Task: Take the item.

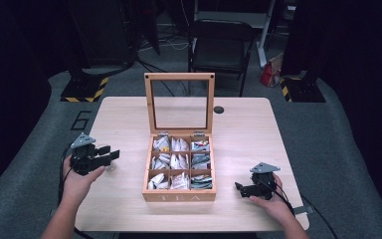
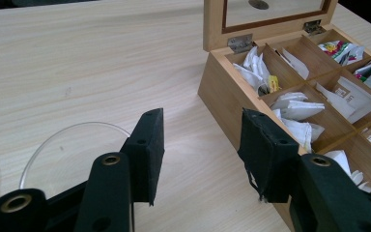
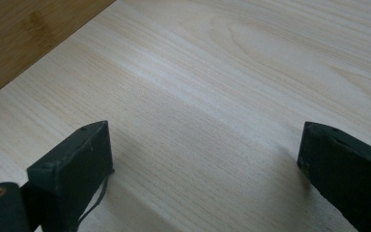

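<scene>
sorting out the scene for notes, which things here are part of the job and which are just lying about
Part of the job:
- wooden tea box, lid up, nine compartments
- tea bags in the compartments
- left tool, open, nothing between its jaws, pointed at the box
- right tool, open over bare table

Just lying about:
- clear round disc on the table by the left tool
- chair behind the table
</scene>
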The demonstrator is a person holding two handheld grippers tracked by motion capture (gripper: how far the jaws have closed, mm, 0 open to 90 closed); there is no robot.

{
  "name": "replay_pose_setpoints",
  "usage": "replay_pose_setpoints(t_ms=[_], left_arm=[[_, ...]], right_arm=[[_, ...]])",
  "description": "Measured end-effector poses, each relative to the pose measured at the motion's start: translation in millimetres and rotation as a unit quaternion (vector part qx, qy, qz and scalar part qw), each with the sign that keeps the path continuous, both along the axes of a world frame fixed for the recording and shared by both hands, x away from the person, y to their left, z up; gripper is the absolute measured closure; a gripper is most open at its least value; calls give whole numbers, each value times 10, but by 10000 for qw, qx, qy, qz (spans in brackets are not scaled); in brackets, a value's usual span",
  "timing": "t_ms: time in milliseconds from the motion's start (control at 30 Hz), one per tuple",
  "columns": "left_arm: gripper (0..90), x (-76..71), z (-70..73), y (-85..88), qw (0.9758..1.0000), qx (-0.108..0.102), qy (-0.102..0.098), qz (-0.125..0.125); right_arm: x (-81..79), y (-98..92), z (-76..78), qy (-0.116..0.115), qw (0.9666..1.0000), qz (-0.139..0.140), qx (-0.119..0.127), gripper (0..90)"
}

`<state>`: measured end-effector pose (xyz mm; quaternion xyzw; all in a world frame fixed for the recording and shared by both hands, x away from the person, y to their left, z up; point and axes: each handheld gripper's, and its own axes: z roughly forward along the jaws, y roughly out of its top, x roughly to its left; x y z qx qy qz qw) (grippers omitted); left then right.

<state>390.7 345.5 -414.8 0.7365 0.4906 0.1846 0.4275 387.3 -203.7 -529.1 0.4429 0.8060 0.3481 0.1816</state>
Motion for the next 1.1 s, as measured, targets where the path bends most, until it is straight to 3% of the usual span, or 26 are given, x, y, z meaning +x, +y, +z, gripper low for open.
replay_pose_setpoints(t_ms=[600,1100], left_arm=[[466,-124,-147,-108,9996,-29,-3,-269],[466,-268,-415,-129,9988,-50,-7,-484]], right_arm=[[0,0,0,-2,10000,1,0,46],[0,0,0,0,10000,0,0,46]])
